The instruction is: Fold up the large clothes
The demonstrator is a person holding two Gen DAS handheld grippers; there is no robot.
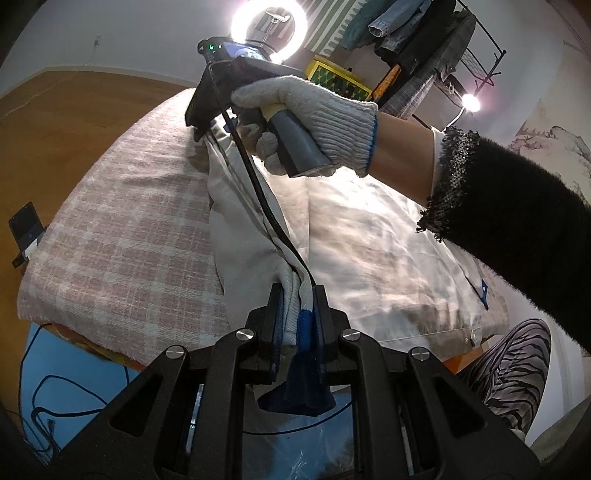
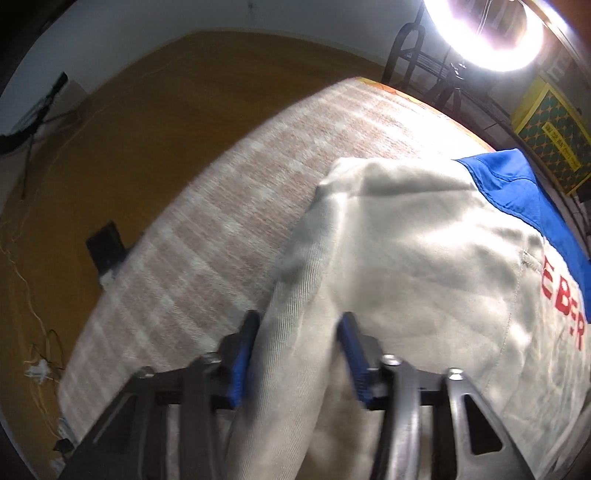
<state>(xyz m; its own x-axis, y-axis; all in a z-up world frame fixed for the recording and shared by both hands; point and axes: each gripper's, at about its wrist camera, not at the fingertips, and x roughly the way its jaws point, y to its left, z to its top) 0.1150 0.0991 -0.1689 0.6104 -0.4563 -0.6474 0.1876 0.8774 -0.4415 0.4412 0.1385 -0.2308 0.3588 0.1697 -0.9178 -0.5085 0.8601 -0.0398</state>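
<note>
A large beige garment (image 1: pixel 369 251) lies on a pink plaid blanket (image 1: pixel 129 221). My left gripper (image 1: pixel 297 291) is shut on a beige edge with blue trim, and blue cloth hangs below the jaws. From there a sleeve-like ridge of cloth runs up to my right gripper (image 1: pixel 197 129), held by a gloved hand (image 1: pixel 306 107). In the right wrist view, my right gripper (image 2: pixel 299 321) points down with a bunched fold of the garment (image 2: pixel 406 258) filling the gap between its blue pads (image 2: pixel 243 354). A blue panel (image 2: pixel 517 184) and red letters (image 2: pixel 565 314) show at the right.
A dark flat device (image 1: pixel 26 229) sits at the blanket's left edge. Cables (image 1: pixel 44 406) lie on the floor below. Behind the table stand a ring light (image 1: pixel 269 29), a yellow box (image 1: pixel 338 79) and a clothes rack (image 1: pixel 424 48). The person's striped leg (image 1: pixel 517 369) is at the right.
</note>
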